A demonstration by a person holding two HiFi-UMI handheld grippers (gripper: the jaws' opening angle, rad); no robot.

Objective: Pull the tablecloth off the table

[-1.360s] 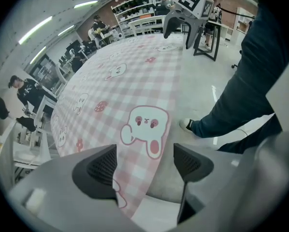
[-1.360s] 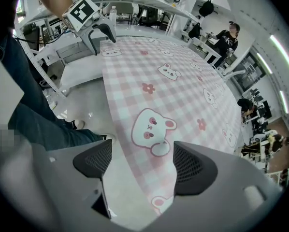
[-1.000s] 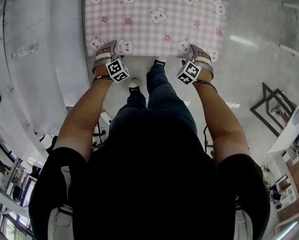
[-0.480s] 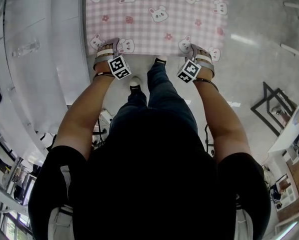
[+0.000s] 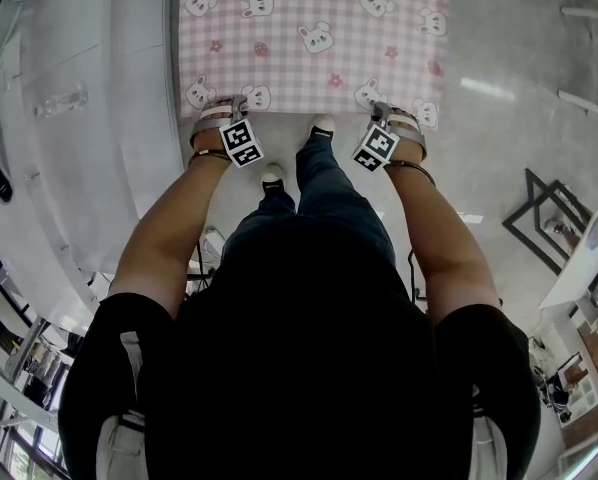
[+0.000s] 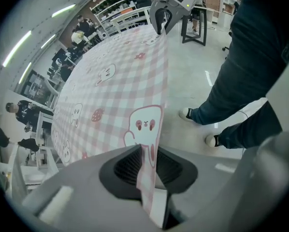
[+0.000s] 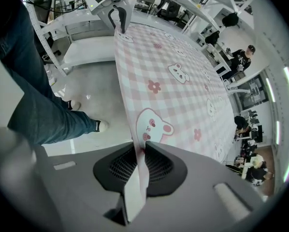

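Head view: the pink checked tablecloth (image 5: 314, 38), printed with rabbits, flowers and strawberries, was spread flat over the table, whose top was hidden beneath it. The cloth filled the upper middle of the view, and its near edge was reached by both grippers. The left gripper (image 5: 219, 108) was set at the near left corner and the right gripper (image 5: 394, 113) at the near right corner, both pointed steeply down.

In the left gripper view, the hem was seen pinched between the dark ribbed pads, the jaws being closed on the fabric beside a rabbit print. In the right gripper view, the jaws had just been closing, with the cloth's edge between them, and the pads were pressed on the fabric below another rabbit print. The near edge was drawn in a line from one gripper to the other.

A marker cube (image 5: 240, 141) was carried behind the left jaws and a second marker cube (image 5: 376, 145) behind the right. Between the forearms, legs in blue jeans (image 5: 324, 183) and white-toed shoes (image 5: 272, 175) were placed on the pale glossy floor (image 5: 499, 118). White racking (image 5: 89, 118) was stood at the left.
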